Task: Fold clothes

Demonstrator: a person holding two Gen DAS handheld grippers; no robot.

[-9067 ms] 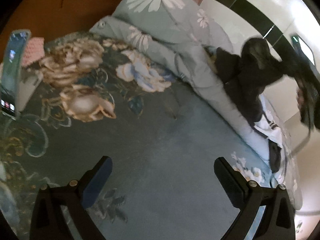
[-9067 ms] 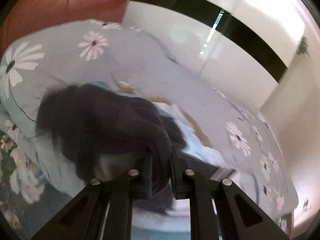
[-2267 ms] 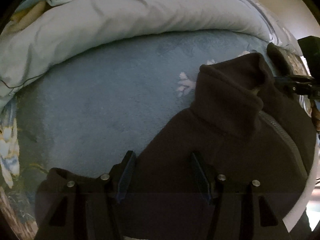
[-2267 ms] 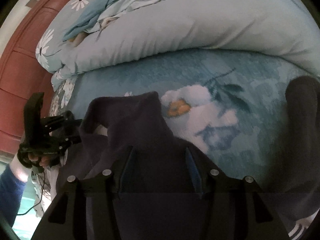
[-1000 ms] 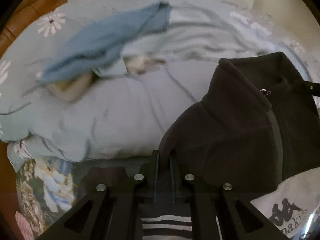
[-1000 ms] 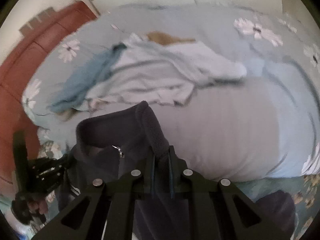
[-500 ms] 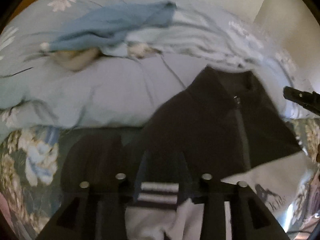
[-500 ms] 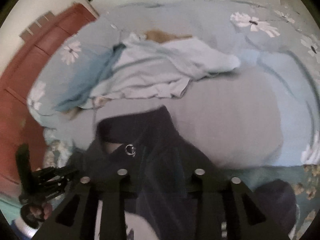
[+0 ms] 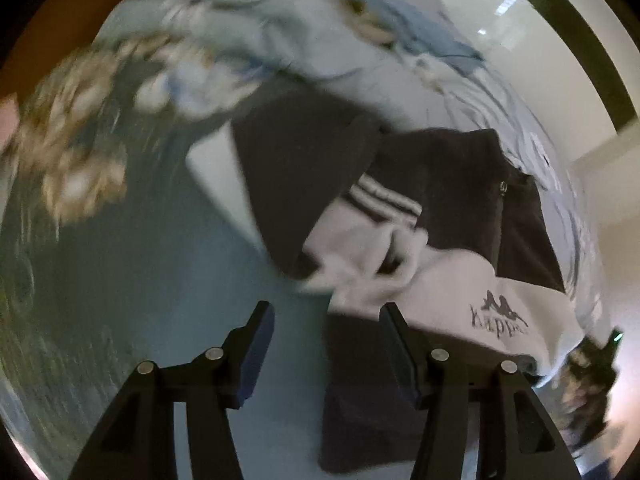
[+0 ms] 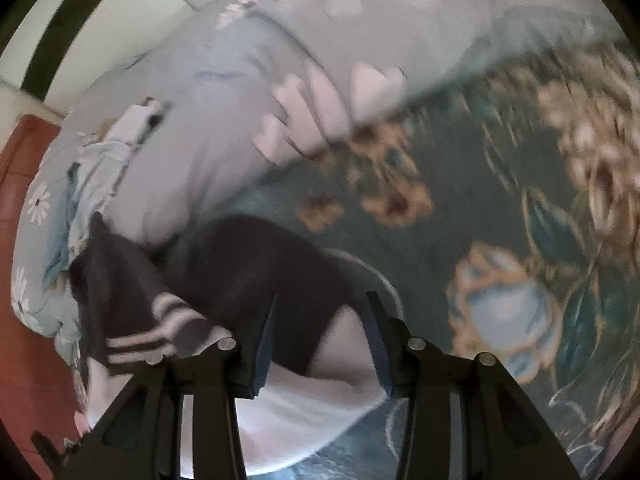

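A black and white zip jacket [image 9: 460, 216] with striped cuffs and a printed logo lies spread on the floral blanket [image 9: 132, 280]. My left gripper [image 9: 326, 350] is open and empty, just above the jacket's lower left part. In the right wrist view the same jacket [image 10: 248, 276] lies with a black sleeve over its white part. My right gripper [image 10: 320, 344] is open and empty, hovering over the sleeve and the white hem. Both views are blurred by motion.
A rolled pale blue duvet with white daisies [image 9: 304, 40] [image 10: 248, 92] lies along the far side of the jacket, with light blue clothes [image 9: 424, 40] on top. A red-brown headboard [image 10: 20, 216] and a white wall [image 9: 560, 64] lie beyond.
Both grippers have let go of the jacket's shoulders and opened. The jacket has dropped flat onto the blanket. Both grippers have swung outward, left and right, to the jacket's sides.
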